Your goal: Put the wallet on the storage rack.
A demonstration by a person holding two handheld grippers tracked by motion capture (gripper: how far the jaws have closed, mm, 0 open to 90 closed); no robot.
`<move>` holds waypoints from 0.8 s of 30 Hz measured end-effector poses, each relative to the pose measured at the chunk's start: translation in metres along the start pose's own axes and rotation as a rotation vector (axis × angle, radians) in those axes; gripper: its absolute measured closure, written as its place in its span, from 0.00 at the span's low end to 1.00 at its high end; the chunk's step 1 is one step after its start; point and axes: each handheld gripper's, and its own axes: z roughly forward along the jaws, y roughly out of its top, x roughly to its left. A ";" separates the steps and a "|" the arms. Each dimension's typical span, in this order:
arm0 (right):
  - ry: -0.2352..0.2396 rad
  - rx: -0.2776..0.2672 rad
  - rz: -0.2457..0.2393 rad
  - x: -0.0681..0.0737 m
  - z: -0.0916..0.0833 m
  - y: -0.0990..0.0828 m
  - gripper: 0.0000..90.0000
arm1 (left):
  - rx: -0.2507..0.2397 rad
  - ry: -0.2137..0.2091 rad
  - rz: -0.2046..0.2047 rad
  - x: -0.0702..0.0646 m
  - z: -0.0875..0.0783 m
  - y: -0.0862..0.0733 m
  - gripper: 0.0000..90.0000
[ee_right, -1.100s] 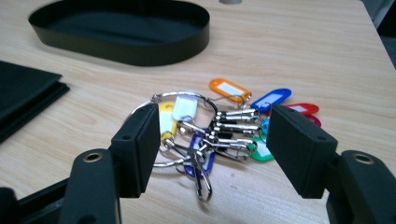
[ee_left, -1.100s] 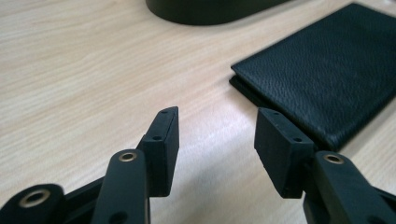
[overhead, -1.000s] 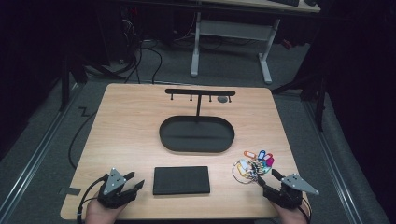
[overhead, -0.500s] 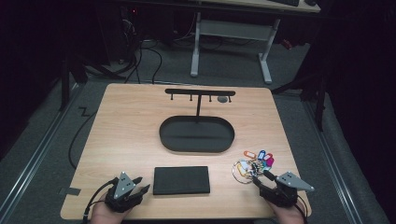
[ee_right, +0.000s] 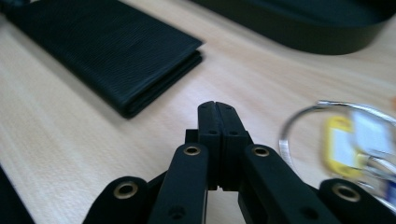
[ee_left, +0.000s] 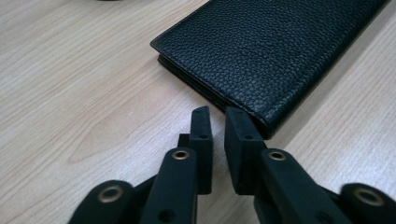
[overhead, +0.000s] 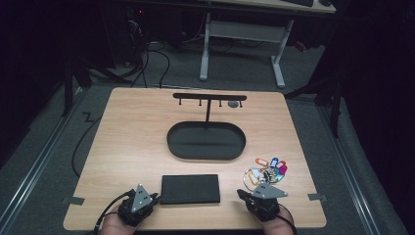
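A black leather wallet [overhead: 190, 189] lies flat near the table's front edge. My left gripper [overhead: 155, 197] is low at the wallet's left end. In the left gripper view its jaws [ee_left: 218, 112] stand a narrow gap apart with nothing between them, tips just short of the wallet's corner [ee_left: 289, 51]. My right gripper [overhead: 241, 193] is shut and empty, right of the wallet [ee_right: 107, 51]. In the right gripper view its tips [ee_right: 216, 105] rest just above the wood. A bunch of keys with coloured tags [overhead: 266, 170] lies beside it, its ring and yellow tag [ee_right: 345, 135] close on the right.
A black oval tray [overhead: 205, 142] sits mid-table, and its rim [ee_right: 317, 28] also appears in the right gripper view. Behind it stands a black T-shaped rack [overhead: 209, 96] with small hooks, a grey disc [overhead: 233, 104] hanging at its right end. The table's front edge runs under both hands.
My left gripper has slid right, up to the wallet's left end. My right gripper has moved left, away from the table's right side, to just below the keys.
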 end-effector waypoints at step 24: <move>0.062 0.089 -0.052 0.002 0.073 0.041 1.00 | 0.000 -0.027 0.062 -0.040 -0.019 -0.011 0.90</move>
